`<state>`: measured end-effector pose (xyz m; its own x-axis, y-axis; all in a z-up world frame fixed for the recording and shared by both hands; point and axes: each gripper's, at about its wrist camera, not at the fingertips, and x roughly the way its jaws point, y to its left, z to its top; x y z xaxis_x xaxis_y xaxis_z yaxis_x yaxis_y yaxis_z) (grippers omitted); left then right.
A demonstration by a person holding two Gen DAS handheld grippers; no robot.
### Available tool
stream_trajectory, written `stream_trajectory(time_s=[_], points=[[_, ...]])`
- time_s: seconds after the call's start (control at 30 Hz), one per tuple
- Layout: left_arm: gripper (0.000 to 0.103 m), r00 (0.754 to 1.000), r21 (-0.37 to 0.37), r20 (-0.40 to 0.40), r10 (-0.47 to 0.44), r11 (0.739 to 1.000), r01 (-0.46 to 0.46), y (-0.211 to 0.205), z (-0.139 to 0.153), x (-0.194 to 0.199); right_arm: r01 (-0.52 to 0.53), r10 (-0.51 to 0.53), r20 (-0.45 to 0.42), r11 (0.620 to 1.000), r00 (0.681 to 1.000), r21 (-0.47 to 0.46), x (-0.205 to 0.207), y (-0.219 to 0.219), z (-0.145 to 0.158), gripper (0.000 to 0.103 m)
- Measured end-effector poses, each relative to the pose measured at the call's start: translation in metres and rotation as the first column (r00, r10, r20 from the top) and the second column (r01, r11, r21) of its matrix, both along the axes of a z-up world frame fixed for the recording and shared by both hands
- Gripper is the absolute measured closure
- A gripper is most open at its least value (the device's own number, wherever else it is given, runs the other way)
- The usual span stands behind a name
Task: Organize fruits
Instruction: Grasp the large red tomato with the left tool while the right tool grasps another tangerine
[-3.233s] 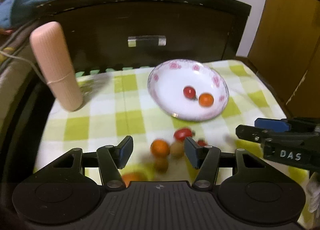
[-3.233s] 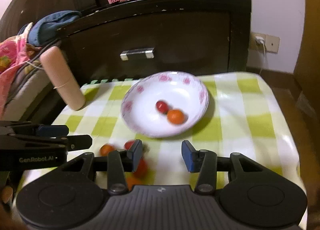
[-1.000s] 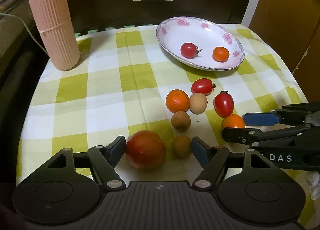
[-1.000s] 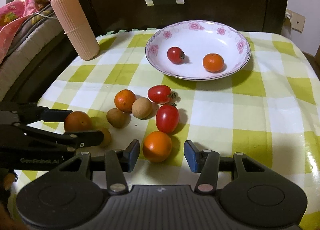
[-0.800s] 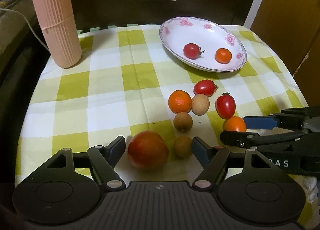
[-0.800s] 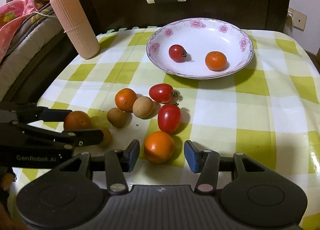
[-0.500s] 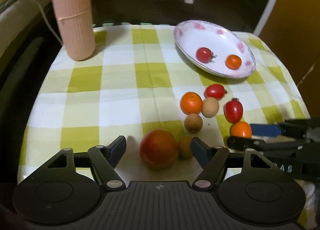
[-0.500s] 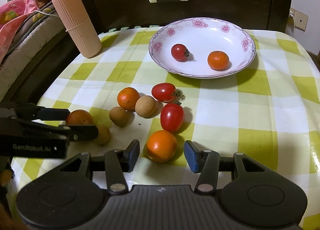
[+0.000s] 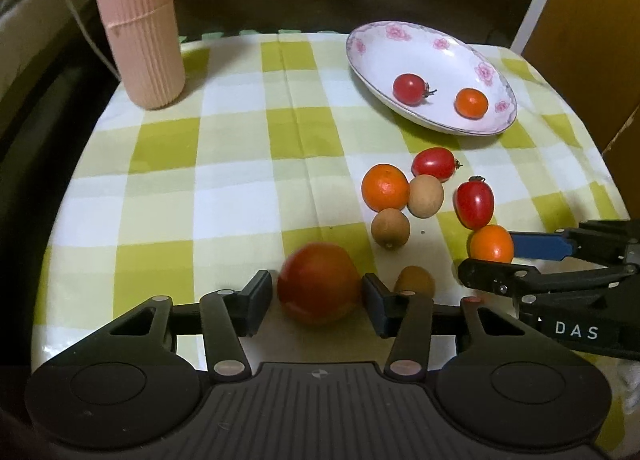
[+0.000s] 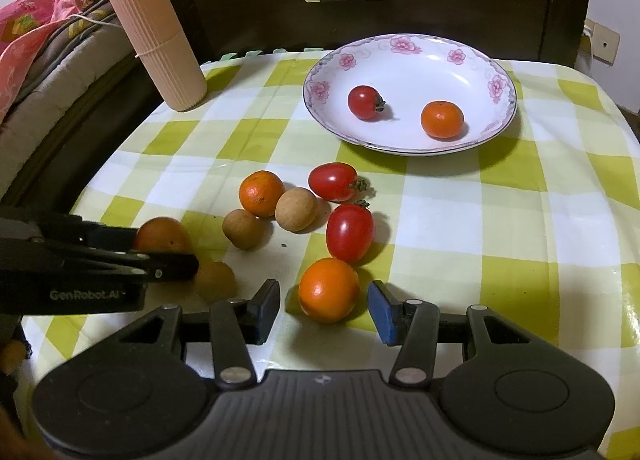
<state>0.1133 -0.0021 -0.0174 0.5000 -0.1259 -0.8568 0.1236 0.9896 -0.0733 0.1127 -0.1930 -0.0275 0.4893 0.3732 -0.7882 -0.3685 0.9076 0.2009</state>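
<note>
The left tongs (image 9: 316, 296) are closing around the big red-orange fruit (image 9: 318, 287) at the near edge of the tabletop (image 9: 224, 164). The fruit sits squarely between the two pads; the right pad looks to be touching its side, and the left pad is right up against it, though I cannot tell whether it presses yet. A small brown fruit (image 9: 414, 280) lies just beside the right pad, outside the grip.

The right tongs (image 10: 324, 306) stand released, jaws apart, with a small orange (image 10: 329, 289) lying on the checked cloth between the pads, touching neither. Just beyond it lies a red cherry tomato (image 10: 350, 232), and further on a cluster of another tomato, an orange and two brown fruits. The flowered plate (image 10: 496, 116) at the far side holds one tomato and one orange.
</note>
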Motion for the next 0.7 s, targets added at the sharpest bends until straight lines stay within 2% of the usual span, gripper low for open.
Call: stream_trajectory(time_s=[0.23, 0.37, 0.5, 0.7], points=[[0.046, 1.000, 0.012, 0.007, -0.004, 1.000, 0.004, -0.0015, 0.0001, 0.0018, -0.002, 0.002, 0.002, 1.000, 1.000, -0.005, -0.0003, 0.0008, 0.0003, 0.056], [0.050, 1.000, 0.021, 0.009, -0.015, 1.000, 0.015, -0.0044, 0.0002, 0.0018, -0.005, 0.005, 0.009, 1.000, 1.000, -0.013, -0.0014, 0.0018, 0.0003, 0.057], [0.051, 1.000, 0.020, 0.009, -0.016, 1.000, 0.016, -0.0052, 0.0000, 0.0020, 0.004, -0.004, 0.011, 1.000, 1.000, -0.019, -0.0010, 0.0010, 0.0008, 0.070], [0.051, 1.000, 0.027, 0.013, -0.021, 0.999, 0.020, -0.0066, -0.0003, 0.0021, 0.001, -0.001, 0.019, 1.000, 1.000, -0.030, -0.0017, 0.0024, 0.0015, 0.071]])
